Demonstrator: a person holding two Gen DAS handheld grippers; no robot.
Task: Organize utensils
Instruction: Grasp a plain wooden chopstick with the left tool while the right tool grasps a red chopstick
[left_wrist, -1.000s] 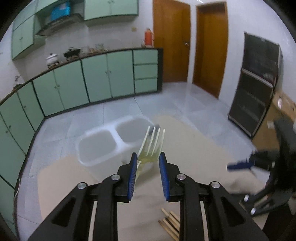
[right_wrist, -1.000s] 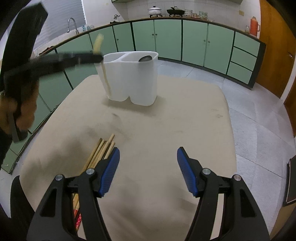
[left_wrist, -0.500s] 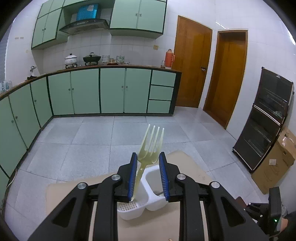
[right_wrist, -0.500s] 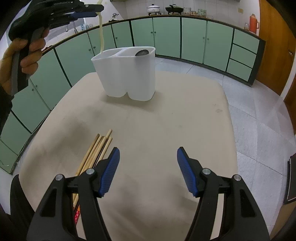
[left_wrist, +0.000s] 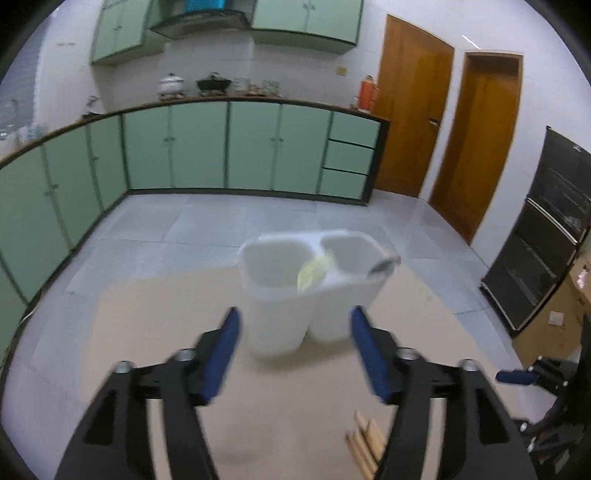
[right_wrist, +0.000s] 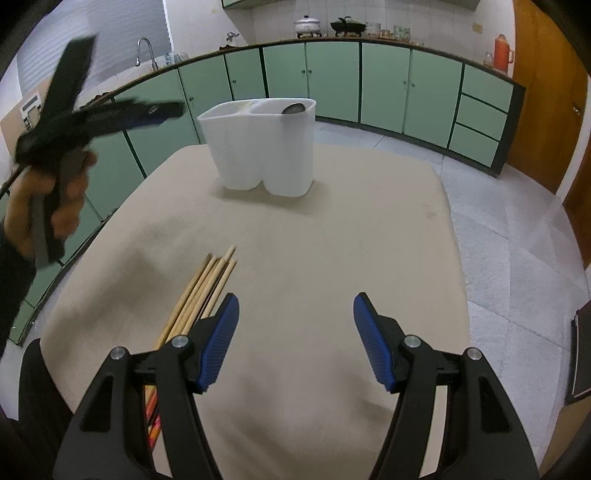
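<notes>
Now both claws gape empty, left claw (left_wrist: 293, 345) just spread; chopsticks (right_wrist: 201, 295) beside right claw (right_wrist: 295, 341).

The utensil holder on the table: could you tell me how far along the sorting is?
Done: a metal spoon sits in the white utensil holder, and the yellow fork is inside it too, blurred. In hand: nothing; the left gripper, jaws just opened, and the right gripper are both open and empty. Left: the wooden chopsticks lying on the table.
</notes>
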